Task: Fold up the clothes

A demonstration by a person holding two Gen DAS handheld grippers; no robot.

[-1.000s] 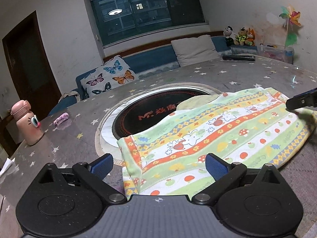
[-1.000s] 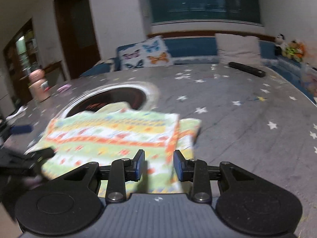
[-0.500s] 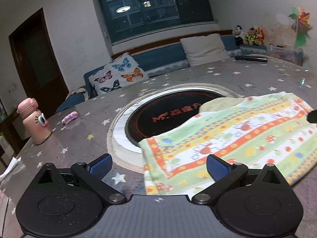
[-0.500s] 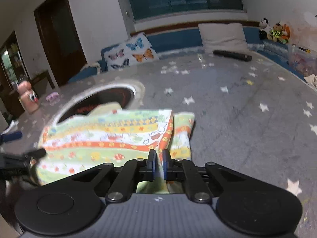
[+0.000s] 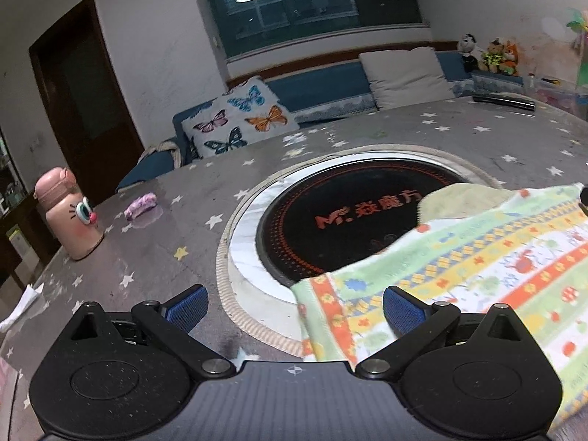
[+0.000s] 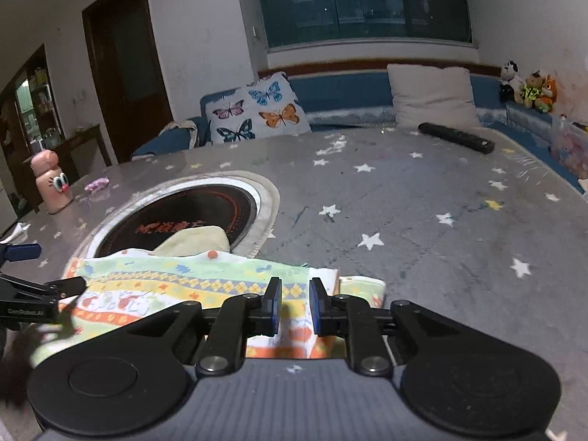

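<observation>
A folded child's garment point(image 5: 477, 257) with green, yellow and orange cartoon stripes lies on the grey star-patterned table, partly over the round black hotplate point(image 5: 349, 213). My left gripper point(image 5: 294, 307) is open wide, and the garment's near left corner lies between its fingers. In the right wrist view the garment point(image 6: 176, 286) lies in front of my right gripper point(image 6: 296, 307). Its jaws stand a little apart over the garment's right edge, and I cannot see cloth pinched between them. The left gripper point(image 6: 55, 288) shows at the far left of that view.
A pink cartoon bottle point(image 5: 68, 217) and a small purple object point(image 5: 141, 205) stand at the table's left. A black remote point(image 6: 455, 137) lies at the far right. A white paper scrap point(image 5: 22, 305) lies at the left edge. A sofa with cushions is behind the table.
My right gripper was shut half a second ago and now stands slightly open. My left gripper shifted left, so the garment sits further right in its view.
</observation>
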